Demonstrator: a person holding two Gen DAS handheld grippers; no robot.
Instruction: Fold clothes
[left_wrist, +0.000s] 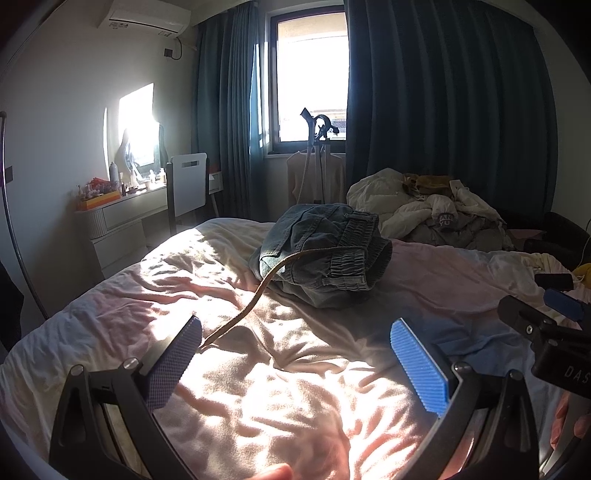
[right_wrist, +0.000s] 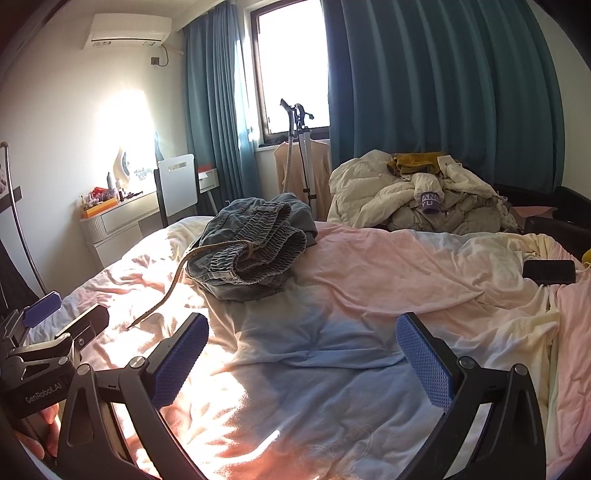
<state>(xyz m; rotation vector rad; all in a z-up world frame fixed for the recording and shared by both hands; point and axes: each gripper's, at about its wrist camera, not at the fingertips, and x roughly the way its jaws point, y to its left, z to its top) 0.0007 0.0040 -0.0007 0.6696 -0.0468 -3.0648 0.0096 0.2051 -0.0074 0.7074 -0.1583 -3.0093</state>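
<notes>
A crumpled pair of denim shorts (left_wrist: 325, 251) with an elastic waistband lies on the bed (left_wrist: 155, 314); it also shows in the right wrist view (right_wrist: 255, 247). A tan drawstring (left_wrist: 255, 295) trails from it toward me, also seen in the right wrist view (right_wrist: 173, 284). My left gripper (left_wrist: 295, 362) is open and empty, low over the blanket, short of the shorts. My right gripper (right_wrist: 301, 358) is open and empty, also short of the shorts. Each gripper shows in the other's view: the right (left_wrist: 554, 325), the left (right_wrist: 48, 332).
A heap of pale clothes (right_wrist: 417, 192) lies beyond the far side of the bed. A black phone (right_wrist: 549, 271) rests on the blanket at the right. A white chair (right_wrist: 177, 188), a dressing table (right_wrist: 122, 214) and a garment steamer stand (right_wrist: 301, 147) are behind the bed.
</notes>
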